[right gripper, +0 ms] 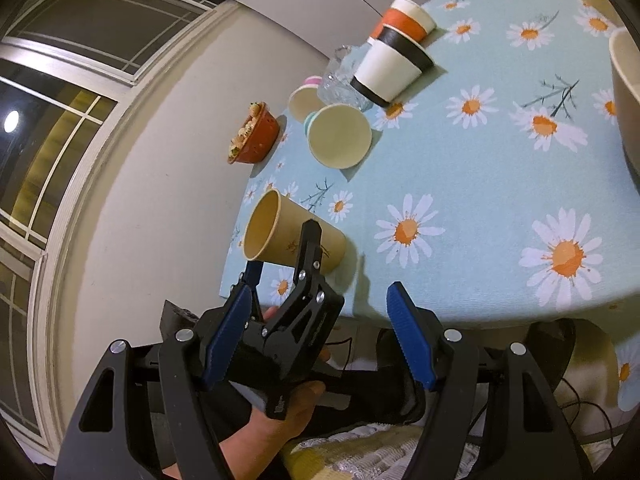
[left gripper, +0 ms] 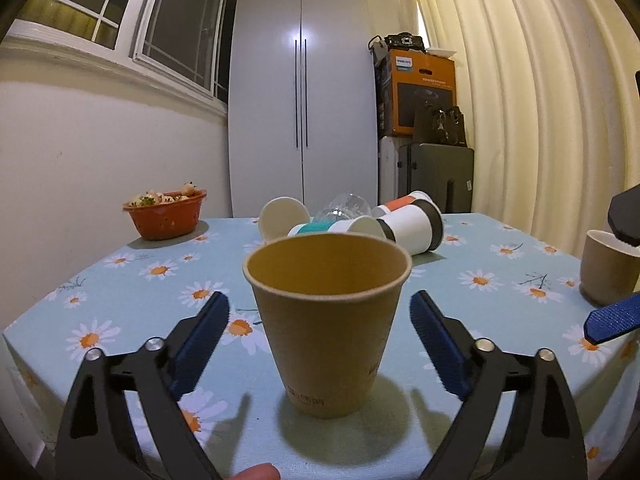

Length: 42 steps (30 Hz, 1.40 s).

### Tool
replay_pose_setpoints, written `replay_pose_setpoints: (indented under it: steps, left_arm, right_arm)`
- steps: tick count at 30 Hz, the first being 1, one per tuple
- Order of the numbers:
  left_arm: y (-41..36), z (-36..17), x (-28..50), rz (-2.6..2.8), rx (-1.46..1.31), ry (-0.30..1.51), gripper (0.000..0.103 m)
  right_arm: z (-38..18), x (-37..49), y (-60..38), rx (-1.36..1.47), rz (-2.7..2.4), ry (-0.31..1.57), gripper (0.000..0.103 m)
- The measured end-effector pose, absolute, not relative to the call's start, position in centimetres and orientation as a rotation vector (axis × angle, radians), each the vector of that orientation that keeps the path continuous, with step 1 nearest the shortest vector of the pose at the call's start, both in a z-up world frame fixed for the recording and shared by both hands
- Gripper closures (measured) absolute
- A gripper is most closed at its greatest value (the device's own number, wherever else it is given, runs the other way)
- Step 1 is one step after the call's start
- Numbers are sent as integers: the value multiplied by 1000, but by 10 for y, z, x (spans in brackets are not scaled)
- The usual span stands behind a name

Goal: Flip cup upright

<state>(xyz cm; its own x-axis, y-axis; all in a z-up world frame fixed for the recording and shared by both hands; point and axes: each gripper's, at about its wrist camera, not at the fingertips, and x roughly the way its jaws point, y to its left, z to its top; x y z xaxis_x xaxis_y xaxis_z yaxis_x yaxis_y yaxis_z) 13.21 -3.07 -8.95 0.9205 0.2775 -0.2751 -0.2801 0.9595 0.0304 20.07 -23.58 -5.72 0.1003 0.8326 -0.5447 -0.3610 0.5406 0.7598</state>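
Brown paper cup (left gripper: 326, 324) stands upright, mouth up, empty, near the front edge of the daisy-print table (left gripper: 500, 292).

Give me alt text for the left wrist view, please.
A brown paper cup stands upright on the daisy tablecloth, centred between the open left gripper fingers, which do not touch it. Behind it several cups lie on their sides, with an orange bowl at far left.
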Motion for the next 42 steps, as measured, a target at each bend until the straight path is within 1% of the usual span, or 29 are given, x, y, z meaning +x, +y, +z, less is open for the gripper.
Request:
replay_pose_setpoints:
  steps: [2,4,6,10,12,14,18,21,25,30,36,42]
  left_arm:
    - [-32,-84,126,275,-2,282,6]
    - [-31,-75,118,274,-7,291,6]
    - [-29,-67,112,266,-12,293,6]
    - [-28,-41,92,214,-4,282,6]
    - [-26,-29,82,200,-9,283,6]
    - [-23,-16,68,187,-9,290,6]
    - [-17,4,45,161,-5,297,6]
    - [-8,16,25,148,-15,307,6]
    - [-4,23,6,114,-9,329,6]
    - [-2,29,-13,75,6,354,6]
    - [0,30,-27,34,34,387,6]
    - [6,24,-31,31,4,415,6]
  right_arm:
    - [-53,196,-238,495,947,1137,33]
    - [-47,192,-240,484,952,1106,31]
    - [-42,185,-244,495,966,1077,26]
    - [-32,171,-247,469,980,1028,21]
    - [-27,163,-248,439,977,1003,16]
    - [-20,154,-248,385,952,968,11]
    - [-7,132,-247,240,882,863,9]
    - [2,116,-247,162,844,785,5]
    - [18,88,-246,27,785,648,5]
    - [28,68,-248,-53,737,545,5]
    - [19,60,-253,-79,708,505,5]
    - [8,59,-258,-63,707,518,5]
